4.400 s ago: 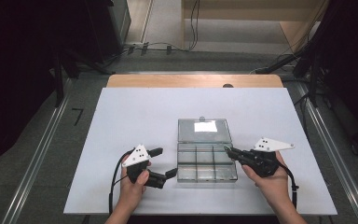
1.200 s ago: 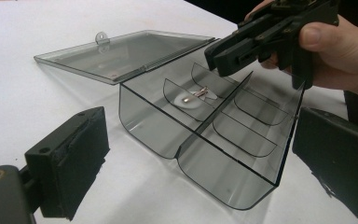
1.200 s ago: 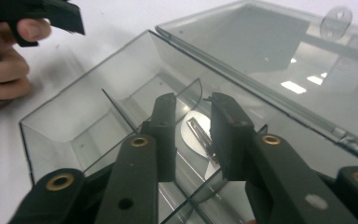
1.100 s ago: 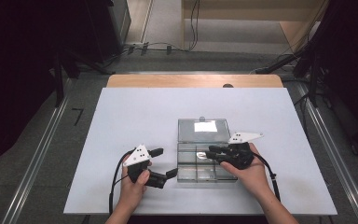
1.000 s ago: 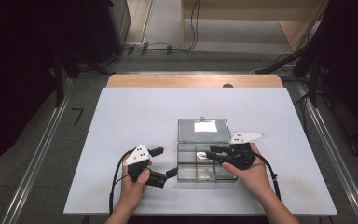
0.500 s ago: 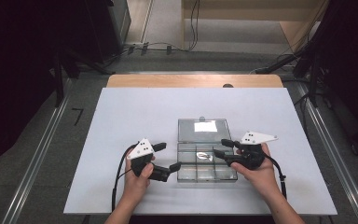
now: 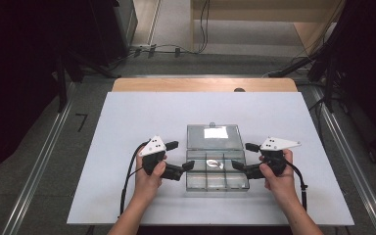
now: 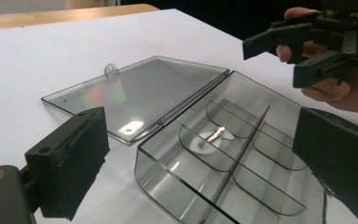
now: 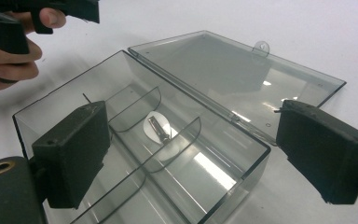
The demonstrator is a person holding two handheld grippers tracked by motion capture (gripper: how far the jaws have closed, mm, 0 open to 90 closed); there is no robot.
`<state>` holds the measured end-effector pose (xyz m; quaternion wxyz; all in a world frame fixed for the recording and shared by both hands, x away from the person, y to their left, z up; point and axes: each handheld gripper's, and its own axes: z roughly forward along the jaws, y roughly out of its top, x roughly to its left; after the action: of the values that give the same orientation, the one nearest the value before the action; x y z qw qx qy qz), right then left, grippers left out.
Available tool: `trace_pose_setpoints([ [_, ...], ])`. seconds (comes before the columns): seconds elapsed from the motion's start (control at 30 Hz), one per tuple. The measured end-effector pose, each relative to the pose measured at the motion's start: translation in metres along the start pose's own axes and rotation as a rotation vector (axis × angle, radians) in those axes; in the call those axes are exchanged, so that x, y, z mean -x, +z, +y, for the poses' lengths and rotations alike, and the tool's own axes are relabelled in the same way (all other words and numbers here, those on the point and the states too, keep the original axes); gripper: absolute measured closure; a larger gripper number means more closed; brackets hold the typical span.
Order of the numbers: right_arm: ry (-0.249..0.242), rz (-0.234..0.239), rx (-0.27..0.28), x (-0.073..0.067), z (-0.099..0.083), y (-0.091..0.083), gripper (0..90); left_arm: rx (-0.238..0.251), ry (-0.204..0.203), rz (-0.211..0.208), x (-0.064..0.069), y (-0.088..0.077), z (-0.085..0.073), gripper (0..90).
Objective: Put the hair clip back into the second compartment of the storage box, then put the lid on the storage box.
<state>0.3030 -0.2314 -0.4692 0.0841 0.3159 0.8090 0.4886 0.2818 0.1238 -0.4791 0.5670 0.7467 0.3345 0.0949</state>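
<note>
From the high view, my left hand-held gripper (image 7: 180,158) sits just left of the clear box (image 7: 217,181) on the white surface (image 7: 127,127), its jaws apart and nothing between them. My right hand-held gripper (image 7: 241,156) sits just right of the box, jaws apart too; they have just been opening, and nothing is between them. The box stands open, its lid (image 7: 212,137) lying flat on the far side. A small metal piece (image 7: 215,163) lies on a white patch in a middle compartment of the far row, between my two grippers. In the left gripper view, my own two black jaws stand wide, one low at the left, one at the right edge, with the near corner of the box (image 8: 223,163) between them but untouched. The metal piece (image 8: 214,135) rests tilted in a middle cell behind a curved divider, and the lid (image 8: 140,93) spreads flat to the left with its tab at the far rim. My right gripper (image 8: 289,58) hovers beyond the box at top right, open. In the right gripper view, my jaws again stand wide and empty, over the box (image 9: 233,149). The piece (image 9: 158,128) lies in the middle cell on its white patch. The lid (image 9: 233,70) lies beyond the hinge. My left gripper (image 9: 42,14) shows at top left, beyond the far end of the box.
</note>
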Motion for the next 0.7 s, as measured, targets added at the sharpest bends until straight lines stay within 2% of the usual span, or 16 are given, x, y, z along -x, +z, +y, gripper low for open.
trace_pose_setpoints([
  [0.13, 0.003, 0.016, 0.019, 0.002, 0.001, -0.002, 0.7, -0.007, -0.011, -0.002, -0.004, 0.006, 0.004, 3.4],
  [0.4, 0.012, 0.013, 0.022, 0.003, 0.001, -0.001, 0.0, -0.029, -0.016, 0.002, -0.012, 0.020, 0.012, 3.4],
  [0.57, 0.016, 0.000, 0.030, 0.004, 0.001, -0.001, 0.0, -0.049, -0.037, 0.009, -0.019, 0.029, 0.013, 4.4],
  [0.63, 0.018, -0.005, 0.031, 0.005, 0.001, -0.002, 0.0, -0.044, -0.057, 0.010, -0.023, 0.032, 0.013, 5.2],
  [0.7, 0.019, -0.006, 0.035, 0.007, 0.001, -0.002, 0.0, -0.059, -0.076, 0.020, -0.027, 0.036, 0.014, 6.1],
])
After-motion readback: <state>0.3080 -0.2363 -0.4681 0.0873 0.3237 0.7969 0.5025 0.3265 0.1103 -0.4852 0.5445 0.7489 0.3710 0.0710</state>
